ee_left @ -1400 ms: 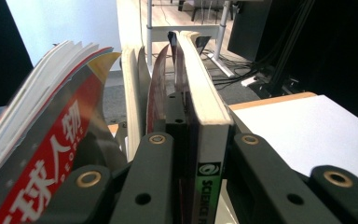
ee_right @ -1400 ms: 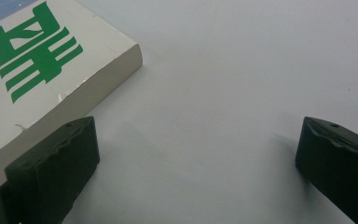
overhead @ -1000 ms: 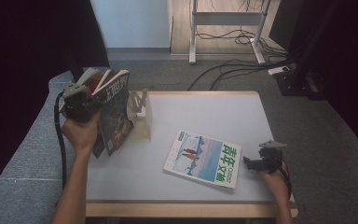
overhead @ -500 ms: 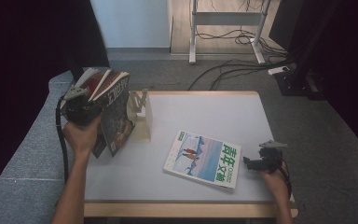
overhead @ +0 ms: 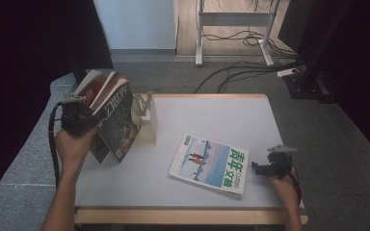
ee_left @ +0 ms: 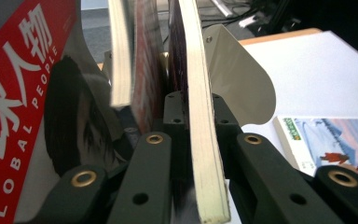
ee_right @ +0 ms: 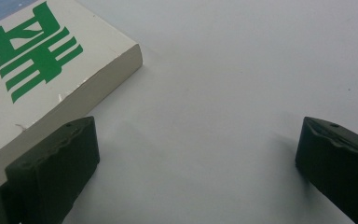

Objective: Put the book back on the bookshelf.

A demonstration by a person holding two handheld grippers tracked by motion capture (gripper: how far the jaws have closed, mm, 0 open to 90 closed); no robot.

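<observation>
Several books and magazines stand leaning at the table's left, beside a white bookend [overhead: 148, 126]. My left gripper [overhead: 91, 124] is shut on one of them, a dark-covered book [overhead: 118, 122]. In the left gripper view its cream page edge [ee_left: 201, 140] runs between the jaws of the left gripper [ee_left: 196, 100]. A red magazine [ee_left: 14, 116] leans to the left of it. A book with a blue and white cover [overhead: 209, 163] lies flat near the front of the table. My right gripper [overhead: 257, 167] is open just off its right edge, and the right gripper [ee_right: 191, 163] has its jaws low over the table, one by the flat book's corner [ee_right: 51, 70].
The white bookend [ee_left: 242, 88] curves up just past the held book. The table [overhead: 212, 113] is pale and bare behind the flat book. Cables and a metal frame are on the floor beyond the far edge.
My left hand and gripper have come down and slightly toward the person with the held book. The right gripper and the flat book have not moved.
</observation>
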